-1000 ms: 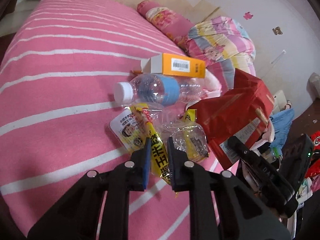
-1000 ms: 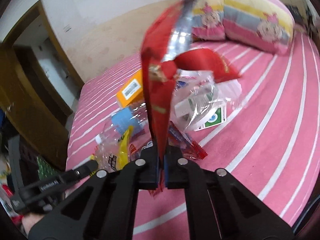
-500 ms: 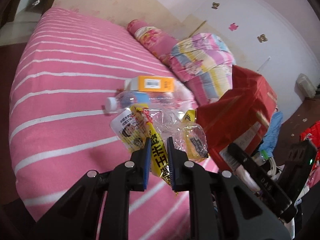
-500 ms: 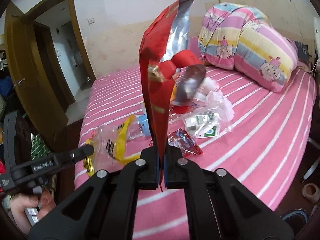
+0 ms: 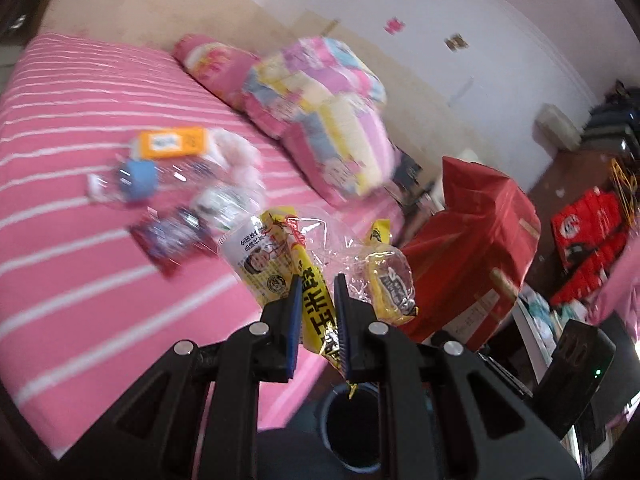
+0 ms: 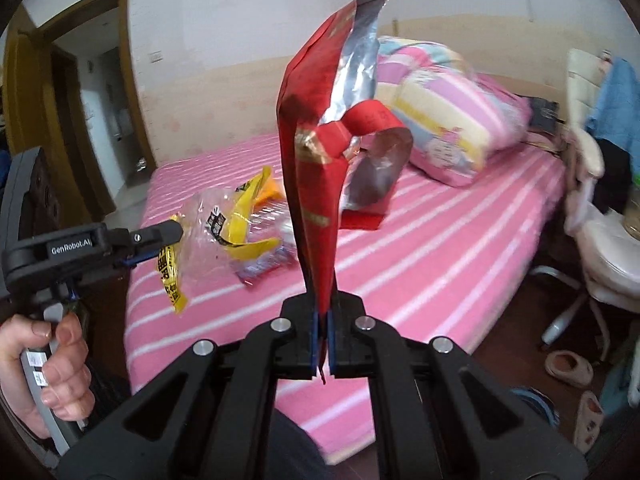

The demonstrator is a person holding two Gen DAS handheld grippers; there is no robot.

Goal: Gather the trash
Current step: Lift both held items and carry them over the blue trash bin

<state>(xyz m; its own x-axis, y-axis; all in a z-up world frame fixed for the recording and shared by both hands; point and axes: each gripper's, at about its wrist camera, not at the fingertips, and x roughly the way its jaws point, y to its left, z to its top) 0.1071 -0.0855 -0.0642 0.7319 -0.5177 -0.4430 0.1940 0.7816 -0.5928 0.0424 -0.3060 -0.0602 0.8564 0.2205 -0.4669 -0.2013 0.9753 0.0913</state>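
My left gripper point(image 5: 316, 304) is shut on a yellow and clear plastic wrapper point(image 5: 304, 264), held in the air past the bed's edge; it also shows in the right wrist view point(image 6: 228, 224). My right gripper point(image 6: 322, 332) is shut on a red foil snack bag point(image 6: 320, 152), held upright above the bed; the bag shows in the left wrist view point(image 5: 476, 248). On the pink striped bed point(image 5: 68, 248) lie a plastic bottle point(image 5: 136, 180), an orange box point(image 5: 172, 142), a red-blue wrapper point(image 5: 168, 240) and a white-green packet point(image 5: 224, 204). A dark round bin opening point(image 5: 352, 428) sits below my left gripper.
A striped folded quilt point(image 5: 324, 120) and a pink pillow point(image 5: 212, 64) lie at the bed's head. A white chair point(image 6: 600, 248) and slippers point(image 6: 568, 364) stand on the floor to the right. Red bags point(image 5: 588, 240) sit on the floor. A doorway point(image 6: 92, 128) is far left.
Both grippers have pulled back and away from the bed with their trash. The left wrapper now hangs over the dark bin opening. The remaining litter stays on the bed.
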